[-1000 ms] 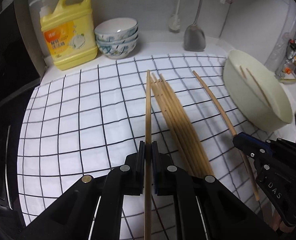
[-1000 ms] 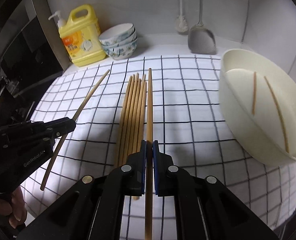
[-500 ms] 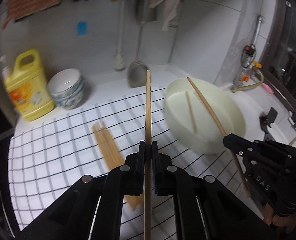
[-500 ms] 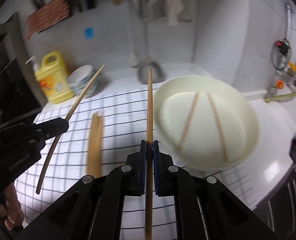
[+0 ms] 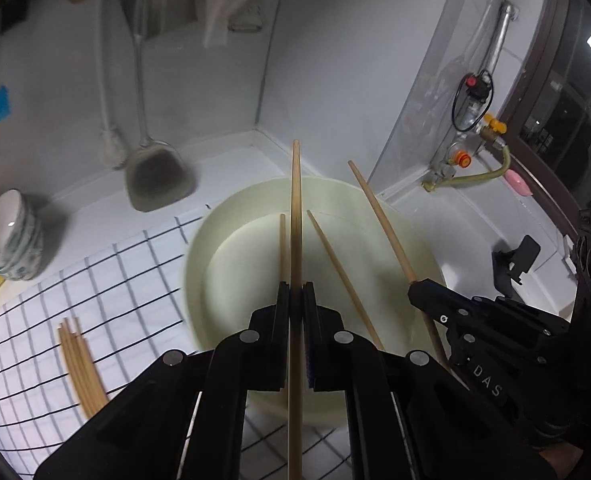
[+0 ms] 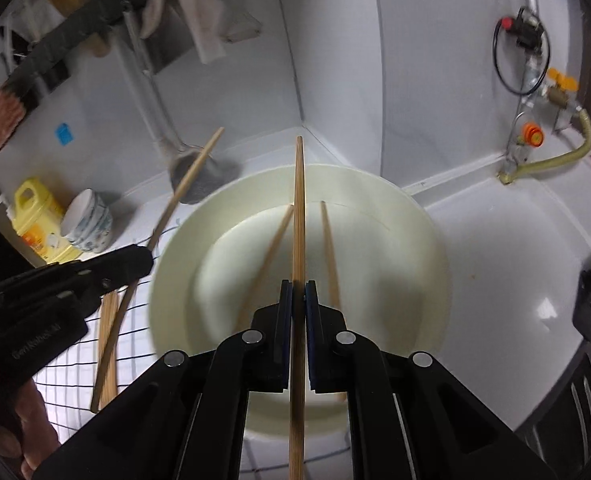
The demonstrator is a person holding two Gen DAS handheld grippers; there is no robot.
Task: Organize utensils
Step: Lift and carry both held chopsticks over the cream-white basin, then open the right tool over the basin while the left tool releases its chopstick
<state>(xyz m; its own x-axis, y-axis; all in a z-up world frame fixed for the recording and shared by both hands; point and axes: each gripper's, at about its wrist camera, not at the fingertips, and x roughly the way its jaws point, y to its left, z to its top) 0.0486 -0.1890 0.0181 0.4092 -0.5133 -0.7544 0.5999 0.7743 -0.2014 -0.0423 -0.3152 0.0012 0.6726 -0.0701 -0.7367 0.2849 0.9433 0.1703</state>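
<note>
The white counter (image 5: pixel 447 216) is only partly seen, and the checked cloth (image 5: pixel 107 276) on it is cut off at the left edge and by the black gripper bodies below. The cream basin (image 5: pixel 411 232) sits on the counter just beside the cloth; its near rim is hidden behind both sets of fingers, and motion blur smears its left wall. Farther back, a hanging spatula (image 5: pixel 157 178), a stack of bowls (image 5: pixel 9 238) and a yellow detergent bottle (image 6: pixel 35 216) are blurred, the bottle visible whole only in the right wrist view. A bundle of loose chopsticks (image 5: pixel 81 368) lies on the cloth, its near ends covered by the left gripper (image 5: pixel 295 292). That gripper's fingers are clenched on a single chopstick (image 5: pixel 295 208), which points forward over the basin, its rear end running out of the bottom of the frame. The right gripper (image 6: pixel 298 292) likewise has its fingers clamped on another chopstick (image 6: pixel 299 208), held above the basin. Two chopsticks (image 6: pixel 273 244) already lie inside the basin, their lower ends hidden behind the fingers.
</note>
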